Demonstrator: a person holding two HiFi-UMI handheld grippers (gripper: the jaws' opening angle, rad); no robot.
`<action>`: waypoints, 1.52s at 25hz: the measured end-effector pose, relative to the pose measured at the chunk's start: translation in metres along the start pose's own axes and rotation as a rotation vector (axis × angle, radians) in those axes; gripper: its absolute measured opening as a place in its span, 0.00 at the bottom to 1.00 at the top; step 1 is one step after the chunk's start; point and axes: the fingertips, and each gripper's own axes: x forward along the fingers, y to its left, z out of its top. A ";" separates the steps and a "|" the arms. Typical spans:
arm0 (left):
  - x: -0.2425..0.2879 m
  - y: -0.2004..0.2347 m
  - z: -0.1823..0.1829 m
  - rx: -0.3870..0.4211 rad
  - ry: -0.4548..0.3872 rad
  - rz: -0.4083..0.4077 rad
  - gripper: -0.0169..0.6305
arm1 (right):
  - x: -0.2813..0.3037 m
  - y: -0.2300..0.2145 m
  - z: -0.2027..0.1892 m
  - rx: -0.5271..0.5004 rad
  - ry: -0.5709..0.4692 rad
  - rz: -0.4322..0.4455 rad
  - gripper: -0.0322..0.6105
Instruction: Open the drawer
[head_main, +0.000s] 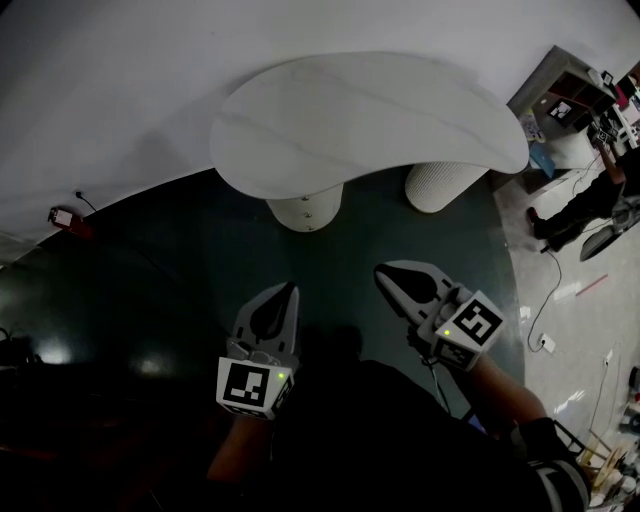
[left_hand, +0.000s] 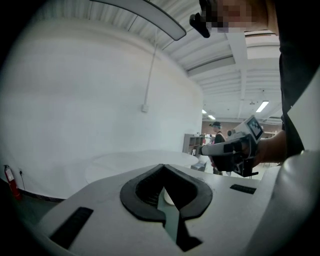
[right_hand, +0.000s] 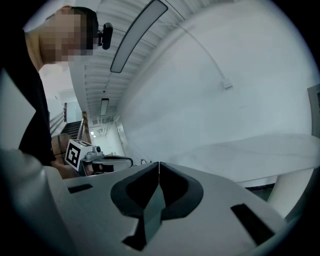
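**No drawer in view yet, both grippers empty and closed**

Drawer: I can't find it in any view. Ahead of me is a white curved table (head_main: 370, 110) on two white pedestals (head_main: 305, 208), with a dark green floor (head_main: 180, 260) under me and a plain white wall (head_main: 100, 80) behind. There's no handle or drawer front on any of that. A shelf unit (head_main: 565, 95) sits far off at the right edge of the head view, too small to tell if it has drawers.

Left gripper (head_main: 290, 288): held out low in front of me, jaw tips meeting, nothing between them. Right gripper (head_main: 382, 272): same, tips together, empty, just beside the left and angled a bit toward it. Both point roughly level toward the table.

Step in hand, as I judge it: approach and search. The task hasn't started on the object.

To do it well:
- Find the drawer front first, and don't commit either gripper until the handle is in that gripper's own view.
- Spread the jaws before reaching in, since closed tips can't take a handle.
- Line up square to the drawer face, grip the handle mid-span, and pull straight out along the slides.
- Keep the other gripper out of the drawer's path.

Risk: an angled pull could bind the drawer or slip off the handle.
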 end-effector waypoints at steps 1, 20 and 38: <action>0.002 0.007 0.001 -0.005 -0.005 -0.001 0.03 | 0.009 -0.001 0.002 0.025 -0.002 -0.008 0.08; 0.018 0.086 -0.053 -0.001 0.013 0.021 0.03 | 0.095 -0.003 -0.050 0.008 0.057 0.047 0.08; 0.150 0.132 -0.238 0.010 0.020 0.069 0.03 | 0.171 -0.134 -0.226 0.051 0.031 0.048 0.08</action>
